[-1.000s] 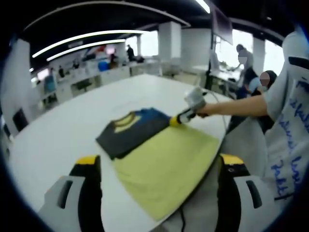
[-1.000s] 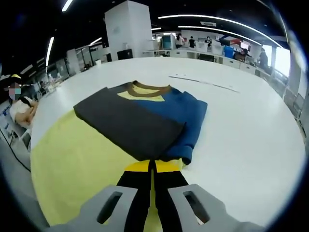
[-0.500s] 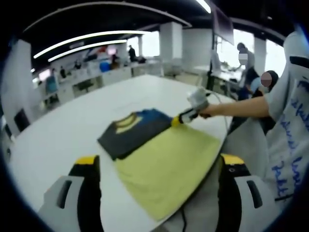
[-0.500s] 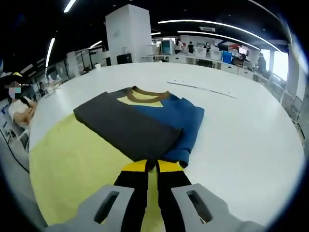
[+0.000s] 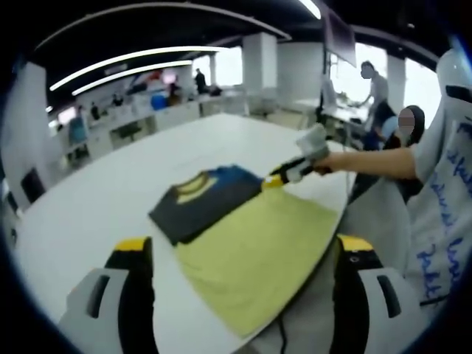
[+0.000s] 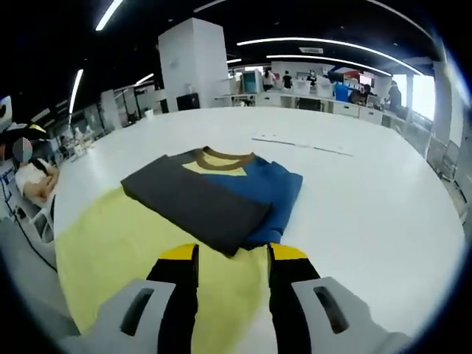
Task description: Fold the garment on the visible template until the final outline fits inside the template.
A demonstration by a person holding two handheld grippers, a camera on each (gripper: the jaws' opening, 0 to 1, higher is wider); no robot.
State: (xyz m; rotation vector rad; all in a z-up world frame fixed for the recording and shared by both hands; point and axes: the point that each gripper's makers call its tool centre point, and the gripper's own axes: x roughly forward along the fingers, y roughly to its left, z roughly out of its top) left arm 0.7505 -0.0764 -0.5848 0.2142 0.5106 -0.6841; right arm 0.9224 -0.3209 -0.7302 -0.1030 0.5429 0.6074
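A folded garment (image 5: 203, 199), dark grey and blue with a yellow-brown collar, lies partly on the yellow template (image 5: 258, 251) and partly on the white table beyond it. My left gripper (image 5: 243, 243) stands open at the template's near edge, its jaws wide apart and holding nothing. My right gripper (image 5: 284, 173), held in a person's hand, hovers at the garment's blue corner. In the right gripper view the right gripper (image 6: 233, 254) is open just short of the garment (image 6: 214, 195), over the template (image 6: 110, 243).
The large white table (image 6: 369, 206) stretches wide beyond the garment, with thin strips (image 6: 299, 144) lying on it far off. A person's arm and white shirt (image 5: 435, 192) are at the table's right edge. Other people (image 5: 376, 96) stand behind, and a cable (image 5: 279, 335) hangs at the near edge.
My right gripper has opened, let go of the garment's blue corner and drawn back a little. The left gripper and the garment have stayed put.
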